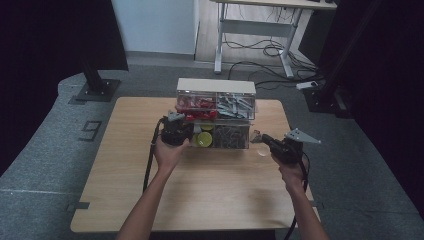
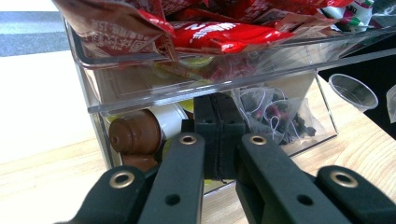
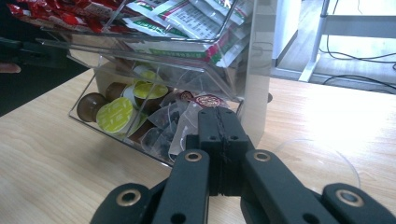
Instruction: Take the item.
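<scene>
High view shows the wooden table [image 1: 150, 200] bearing a clear two-tier organizer [image 1: 216, 114] at its far middle. Left gripper [image 1: 176, 129], jaws pressed together, sits against the organizer's lower front left; right gripper [image 1: 272, 145], jaws likewise together, hovers just right of it, beside a small clear cup [image 1: 262, 149].

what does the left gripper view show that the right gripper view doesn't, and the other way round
Left gripper view: a brown capsule at the lower bin's left end and a small clear plastic cup standing on the table past the organizer.

Right gripper view: yellow-green capsule lids in the lower bin, white and green sachets in the upper tray, and a desk leg with cables on the floor behind.

Both: the clear two-tier organizer, red packets up top, mesh tea bags below, the wooden table, and each view's own jaws shut with nothing between them.
</scene>
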The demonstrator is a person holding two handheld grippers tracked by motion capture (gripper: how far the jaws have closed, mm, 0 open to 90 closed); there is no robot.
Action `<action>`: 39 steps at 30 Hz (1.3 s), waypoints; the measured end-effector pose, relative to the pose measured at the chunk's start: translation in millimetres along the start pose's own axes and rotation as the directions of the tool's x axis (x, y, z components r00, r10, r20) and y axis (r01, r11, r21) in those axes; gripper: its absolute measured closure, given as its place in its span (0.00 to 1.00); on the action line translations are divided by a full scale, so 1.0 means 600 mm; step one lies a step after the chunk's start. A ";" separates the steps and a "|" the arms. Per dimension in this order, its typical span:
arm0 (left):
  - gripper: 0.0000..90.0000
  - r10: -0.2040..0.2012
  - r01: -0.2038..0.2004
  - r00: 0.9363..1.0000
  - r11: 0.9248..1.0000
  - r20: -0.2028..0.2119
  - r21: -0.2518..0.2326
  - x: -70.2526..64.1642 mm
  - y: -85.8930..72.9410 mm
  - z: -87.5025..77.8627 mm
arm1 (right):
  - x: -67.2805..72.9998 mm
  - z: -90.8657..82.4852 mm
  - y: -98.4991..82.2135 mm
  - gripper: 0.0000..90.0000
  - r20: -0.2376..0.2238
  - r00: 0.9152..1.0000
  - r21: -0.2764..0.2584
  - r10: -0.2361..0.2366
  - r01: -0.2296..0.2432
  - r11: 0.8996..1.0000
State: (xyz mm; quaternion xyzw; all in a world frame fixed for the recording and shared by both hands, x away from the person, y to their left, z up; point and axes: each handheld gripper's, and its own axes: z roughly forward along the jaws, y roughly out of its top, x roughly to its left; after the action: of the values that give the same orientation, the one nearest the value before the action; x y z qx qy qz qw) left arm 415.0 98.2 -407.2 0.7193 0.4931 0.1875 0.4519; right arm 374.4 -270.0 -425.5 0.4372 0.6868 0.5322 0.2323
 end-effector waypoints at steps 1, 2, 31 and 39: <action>0.99 0.000 0.000 1.000 1.000 0.000 0.000 0.000 0.000 0.000 | -0.001 -0.001 0.000 0.99 0.002 1.000 0.000 0.001 -0.001 1.000; 0.99 -0.001 0.001 1.000 1.000 0.000 -0.002 0.000 0.000 0.000 | -0.003 -0.001 0.001 0.99 0.005 1.000 -0.001 0.002 -0.002 1.000; 0.99 0.004 -0.004 1.000 1.000 -0.003 0.006 0.000 0.000 0.001 | -0.045 0.000 0.016 0.99 0.077 0.997 0.002 0.021 -0.021 1.000; 0.99 0.005 -0.005 1.000 1.000 -0.006 0.006 -0.001 0.000 0.001 | -0.056 0.004 0.017 0.99 0.104 0.995 0.010 0.006 -0.007 1.000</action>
State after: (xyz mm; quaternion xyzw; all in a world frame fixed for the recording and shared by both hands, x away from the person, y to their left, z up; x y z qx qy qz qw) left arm 415.3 97.3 -407.7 0.7212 0.4935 0.1892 0.4478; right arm 396.8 -296.5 -421.8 0.4679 0.6751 0.5057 0.2635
